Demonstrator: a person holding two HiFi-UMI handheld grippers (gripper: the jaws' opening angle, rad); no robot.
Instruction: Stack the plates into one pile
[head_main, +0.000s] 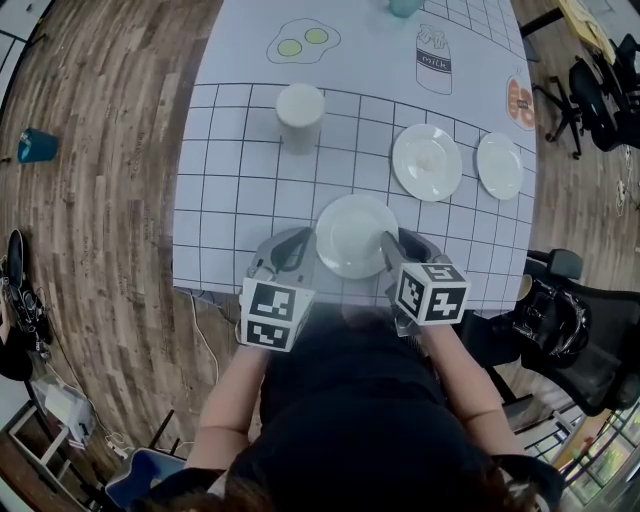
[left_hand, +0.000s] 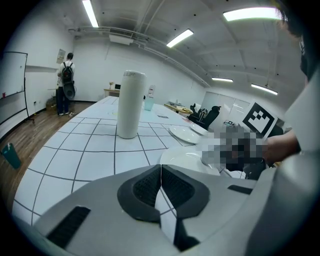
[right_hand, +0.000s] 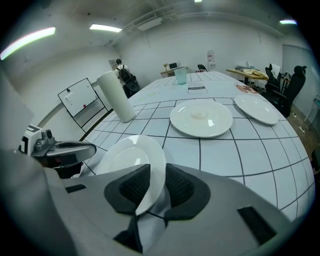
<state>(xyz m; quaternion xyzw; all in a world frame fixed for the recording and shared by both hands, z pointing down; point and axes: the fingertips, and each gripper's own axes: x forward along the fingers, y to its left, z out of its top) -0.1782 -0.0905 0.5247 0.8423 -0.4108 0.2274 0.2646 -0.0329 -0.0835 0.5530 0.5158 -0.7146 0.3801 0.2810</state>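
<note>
The tabletop (head_main: 230, 200) wears a smooth gridded cloth, so the near plate (head_main: 357, 235) at its front edge could skid, or slip free. It is glossy, white and round, and the right gripper (right_hand: 158, 175) fingers pinch only its thin rim. The matching middle plate (head_main: 427, 162) and far plate (head_main: 499, 165) lie beyond. The left gripper (left_hand: 160, 177) fingers are closed and empty.
</note>
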